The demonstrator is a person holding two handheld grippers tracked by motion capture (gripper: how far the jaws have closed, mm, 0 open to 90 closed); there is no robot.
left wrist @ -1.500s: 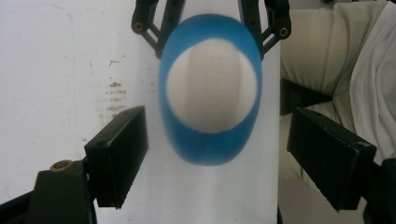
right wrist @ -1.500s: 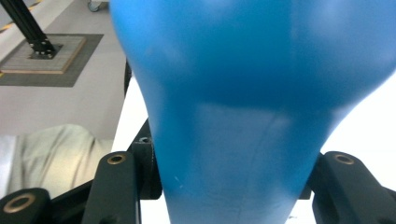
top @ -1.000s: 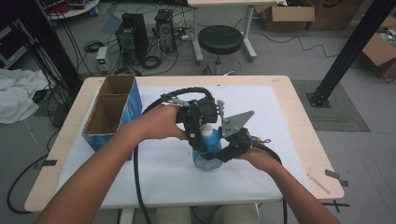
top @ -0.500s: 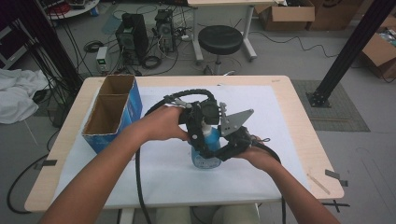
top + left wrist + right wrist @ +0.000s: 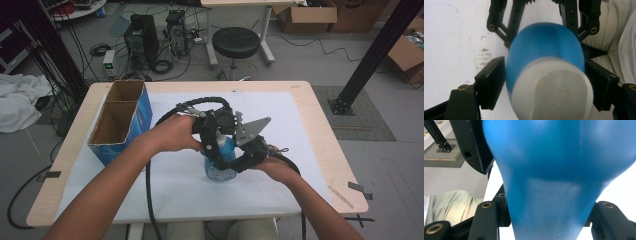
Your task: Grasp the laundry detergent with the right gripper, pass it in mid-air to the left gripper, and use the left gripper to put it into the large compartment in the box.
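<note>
A blue bottle (image 5: 222, 169) with a white cap (image 5: 554, 92) stands on the white sheet near the table's middle. My right gripper (image 5: 241, 161) comes in from the right and is shut on the bottle's lower body (image 5: 554, 170), with a jaw on each side (image 5: 547, 216). From above, my left gripper (image 5: 216, 146) reaches down over the bottle's top. Its jaws have just been closing with the top between them, and both pads (image 5: 490, 85) now lie against the blue neck (image 5: 544, 50) just under the cap.
An open blue cardboard box (image 5: 120, 125) with two compartments stands at the table's left. A white sheet (image 5: 310, 150) covers most of the wooden tabletop. Black cables trail from both grippers across the front. A stool (image 5: 235, 42) and computers stand on the floor beyond.
Both hands and the bottle keep their places. The left gripper's jaws look slightly closer around the bottle's top than before.
</note>
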